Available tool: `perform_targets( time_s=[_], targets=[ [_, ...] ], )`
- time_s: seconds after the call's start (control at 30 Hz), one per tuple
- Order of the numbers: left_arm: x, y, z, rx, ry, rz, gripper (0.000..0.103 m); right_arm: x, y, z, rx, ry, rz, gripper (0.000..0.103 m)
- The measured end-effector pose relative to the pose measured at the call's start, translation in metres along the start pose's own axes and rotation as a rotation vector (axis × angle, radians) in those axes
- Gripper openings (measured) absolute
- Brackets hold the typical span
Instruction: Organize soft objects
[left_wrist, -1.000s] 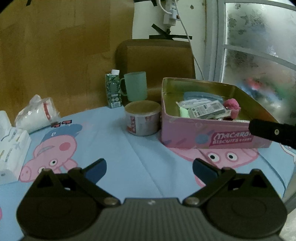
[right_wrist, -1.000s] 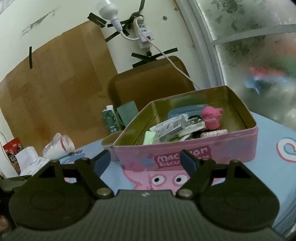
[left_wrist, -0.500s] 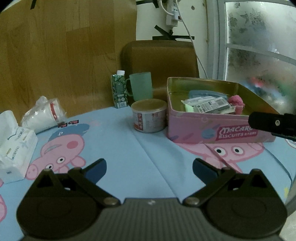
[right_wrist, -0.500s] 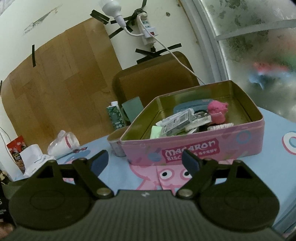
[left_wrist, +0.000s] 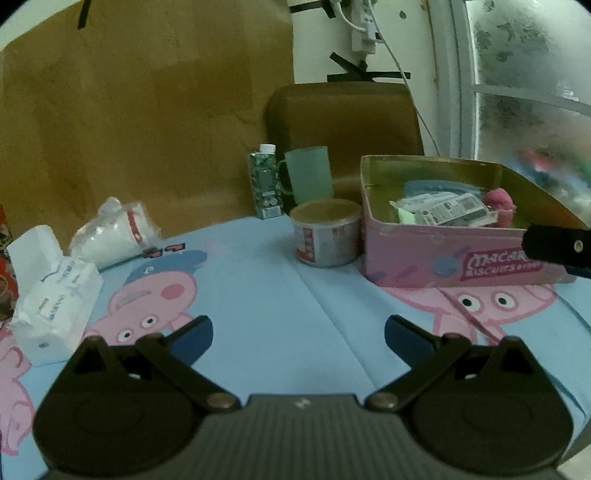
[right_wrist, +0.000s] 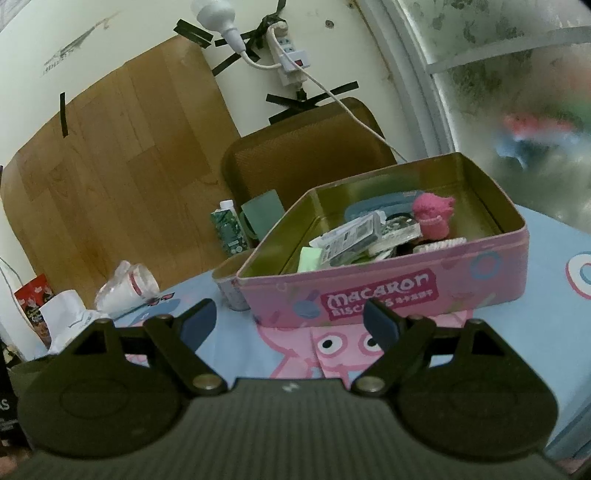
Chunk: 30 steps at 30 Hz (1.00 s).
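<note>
A home is showing here, most likely a small dining or living corner: a cartoon-pig tablecloth (left_wrist: 258, 280) is covering the table, and a brown chair (left_wrist: 343, 122) is standing behind it. A drink carton (left_wrist: 264, 181), a green mug (left_wrist: 308, 173), a tissue pack (left_wrist: 55, 295) and a pink biscuit tin (right_wrist: 388, 291) are sitting on the cloth. A power strip (right_wrist: 288, 55) is hanging taped to the wall beside a frosted window (left_wrist: 532, 74).

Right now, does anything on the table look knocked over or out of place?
Yes. The plastic-wrapped cup stack lies on its side beside the tissue pack, while the carton and mug stand upright.
</note>
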<state>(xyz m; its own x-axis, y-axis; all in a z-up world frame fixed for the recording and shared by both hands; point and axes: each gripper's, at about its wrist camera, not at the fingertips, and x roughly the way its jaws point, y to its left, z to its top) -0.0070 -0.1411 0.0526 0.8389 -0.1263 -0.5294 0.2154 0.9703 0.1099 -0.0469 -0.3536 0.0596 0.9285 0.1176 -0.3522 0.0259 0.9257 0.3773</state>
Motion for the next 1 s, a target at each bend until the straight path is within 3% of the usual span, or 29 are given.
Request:
perform_targets(
  time_s=[0.57, 1.0],
  targets=[
    [0.007, -0.003, 0.002, -0.017, 0.038, -0.007, 0.103, 0.003, -0.012, -0.003, 0.049, 0.009, -0.012, 0.089],
    [0.016, -0.019, 0.005, 0.021, 0.076, 0.041, 0.103, 0.004, -0.026, -0.002, 0.090, 0.007, -0.014, 0.089]
  ],
)
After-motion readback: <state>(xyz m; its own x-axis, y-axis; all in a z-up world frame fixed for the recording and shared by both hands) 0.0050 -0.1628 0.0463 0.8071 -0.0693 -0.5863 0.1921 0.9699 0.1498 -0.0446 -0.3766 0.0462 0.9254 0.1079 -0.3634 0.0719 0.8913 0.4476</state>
